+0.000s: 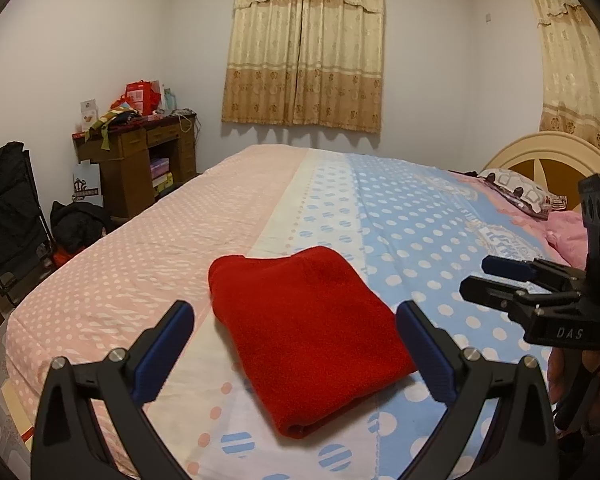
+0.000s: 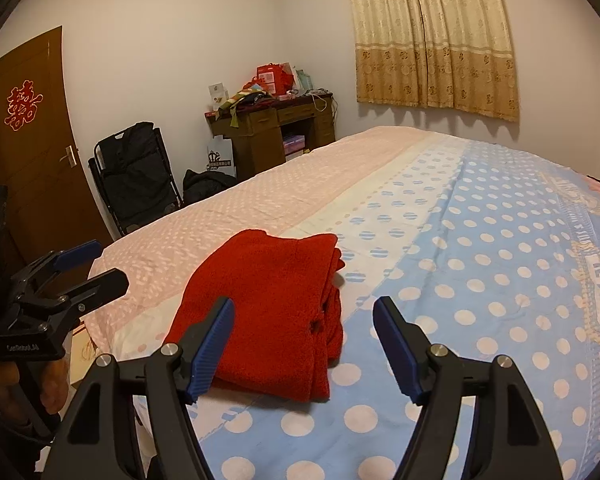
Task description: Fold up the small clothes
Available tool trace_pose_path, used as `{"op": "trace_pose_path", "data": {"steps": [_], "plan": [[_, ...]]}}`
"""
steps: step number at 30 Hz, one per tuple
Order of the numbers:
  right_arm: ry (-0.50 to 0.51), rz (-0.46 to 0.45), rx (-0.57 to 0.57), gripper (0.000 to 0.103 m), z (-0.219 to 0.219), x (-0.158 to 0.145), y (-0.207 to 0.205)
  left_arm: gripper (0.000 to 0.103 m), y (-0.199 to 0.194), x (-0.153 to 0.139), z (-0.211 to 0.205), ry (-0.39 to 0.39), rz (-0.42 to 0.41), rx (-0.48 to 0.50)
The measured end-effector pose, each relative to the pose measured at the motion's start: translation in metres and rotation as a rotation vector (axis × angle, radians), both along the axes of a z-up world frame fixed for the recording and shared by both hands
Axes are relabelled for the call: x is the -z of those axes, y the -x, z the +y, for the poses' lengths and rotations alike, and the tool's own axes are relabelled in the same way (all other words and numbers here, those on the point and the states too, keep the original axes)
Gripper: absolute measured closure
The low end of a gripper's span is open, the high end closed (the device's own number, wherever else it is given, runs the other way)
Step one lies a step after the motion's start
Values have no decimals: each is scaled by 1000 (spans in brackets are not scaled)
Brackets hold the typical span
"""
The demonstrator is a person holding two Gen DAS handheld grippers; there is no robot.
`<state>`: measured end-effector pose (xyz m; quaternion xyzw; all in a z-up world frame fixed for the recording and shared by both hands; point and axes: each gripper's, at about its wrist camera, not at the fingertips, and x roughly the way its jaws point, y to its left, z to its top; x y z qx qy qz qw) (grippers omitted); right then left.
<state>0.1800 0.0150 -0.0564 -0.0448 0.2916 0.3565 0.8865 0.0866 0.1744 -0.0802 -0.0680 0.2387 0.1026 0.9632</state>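
At the far left of the right wrist view a brown door (image 2: 32, 148) is standing partly cut off by the lens edge, with a red paper character on it, and beside it a black folding chair (image 2: 138, 178) is leaning near the wall, a dark bundle lying on the floor by it, too dim to identify. A cluttered wooden tabletop (image 1: 140, 128) is carrying red gift boxes (image 1: 142, 96) and striped cloth; what the boxes hold cannot be made out. The left gripper (image 1: 296, 354) is hanging above the near edge of the bed (image 1: 260, 200), its blue-padded fingers (image 1: 168, 350) spread wide apart and holding nothing. Between them in that view, the folded red garment (image 1: 308, 332) is lying on the bedspread, straddling the pink, cream and blue dotted bands, its layered edges showing toward the right in the right wrist view. The right gripper (image 2: 304, 350) is hovering just beside the garment's right edge, its fingers (image 2: 396, 348) likewise wide open and empty; its left finger is covering part of the cloth's near corner. Closed beige curtains (image 1: 304, 52) are hanging behind, and at the far right a patterned pillow (image 1: 516, 190) is lying by the cream headboard (image 1: 552, 152), partly hidden behind the right gripper's body.
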Motion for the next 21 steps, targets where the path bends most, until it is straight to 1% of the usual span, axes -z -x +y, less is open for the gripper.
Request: {"op": "trace_pose_path", "data": {"steps": [21], "plan": [[0, 0, -10, 30, 4, 2, 5, 0, 0, 1, -4, 2, -4, 6]]}}
